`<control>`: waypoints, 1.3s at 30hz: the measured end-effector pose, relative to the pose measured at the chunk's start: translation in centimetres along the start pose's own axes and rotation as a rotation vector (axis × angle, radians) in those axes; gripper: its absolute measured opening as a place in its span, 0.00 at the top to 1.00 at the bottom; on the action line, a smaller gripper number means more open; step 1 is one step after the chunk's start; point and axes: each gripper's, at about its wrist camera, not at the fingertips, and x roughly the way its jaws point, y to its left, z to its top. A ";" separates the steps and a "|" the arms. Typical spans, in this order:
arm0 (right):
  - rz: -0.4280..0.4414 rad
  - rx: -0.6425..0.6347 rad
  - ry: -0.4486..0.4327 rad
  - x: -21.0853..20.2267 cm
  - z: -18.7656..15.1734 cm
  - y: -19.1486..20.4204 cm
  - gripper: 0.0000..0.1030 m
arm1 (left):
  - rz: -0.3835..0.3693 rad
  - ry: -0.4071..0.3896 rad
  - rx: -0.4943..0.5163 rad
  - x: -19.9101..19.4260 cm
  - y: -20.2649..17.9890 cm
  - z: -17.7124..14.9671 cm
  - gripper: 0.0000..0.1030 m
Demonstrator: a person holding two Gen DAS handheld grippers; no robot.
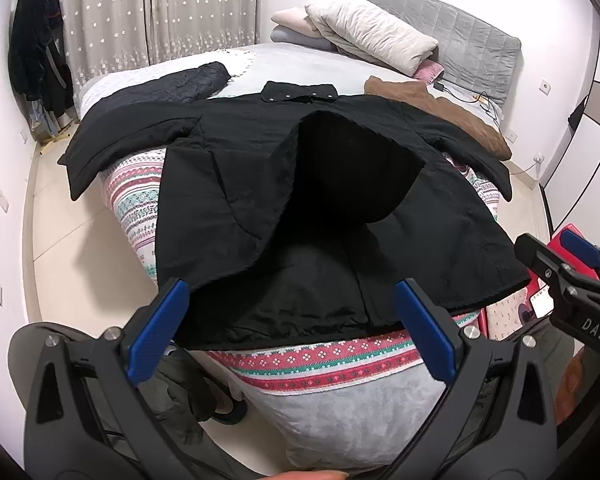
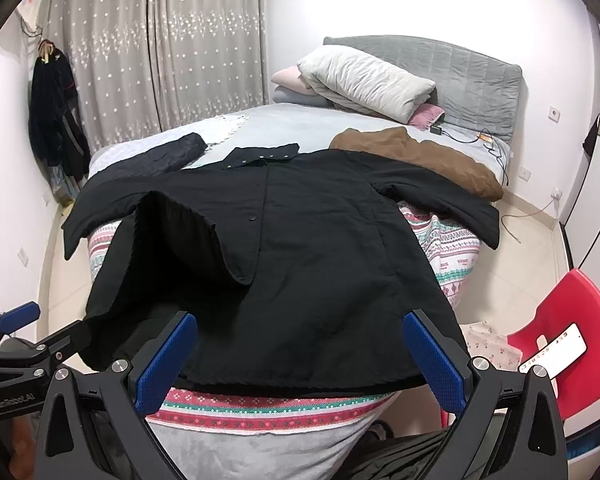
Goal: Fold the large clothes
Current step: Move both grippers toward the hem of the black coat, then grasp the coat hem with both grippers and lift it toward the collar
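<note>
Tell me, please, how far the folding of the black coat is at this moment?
Done: the black coat lies spread on the bed, sleeves out to both sides. In hand: nothing; the left gripper and right gripper are both open near the hem. One front panel is flipped up, showing the lining. Left: flatten that panel, fold the sleeves in, then fold the body. So it is barely started.

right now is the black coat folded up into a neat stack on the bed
No: the black coat lies spread across the bed with both sleeves out to the sides and one front panel flipped open.
</note>
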 end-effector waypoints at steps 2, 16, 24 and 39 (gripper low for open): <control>-0.004 -0.006 0.006 0.2 0.0 0.0 0.00 | -0.008 -0.006 -0.007 0.0 0.1 0.0 0.01; 0.037 -0.059 0.055 2.0 0.2 0.7 0.00 | 0.057 0.005 0.027 2.5 0.9 -0.1 0.01; 0.138 -0.234 0.024 7.4 1.7 3.9 0.00 | 0.234 0.090 0.145 9.0 2.3 -1.4 0.01; 0.466 -0.260 0.138 11.2 1.4 5.5 0.94 | 0.261 0.108 -0.043 8.1 8.8 -2.8 0.94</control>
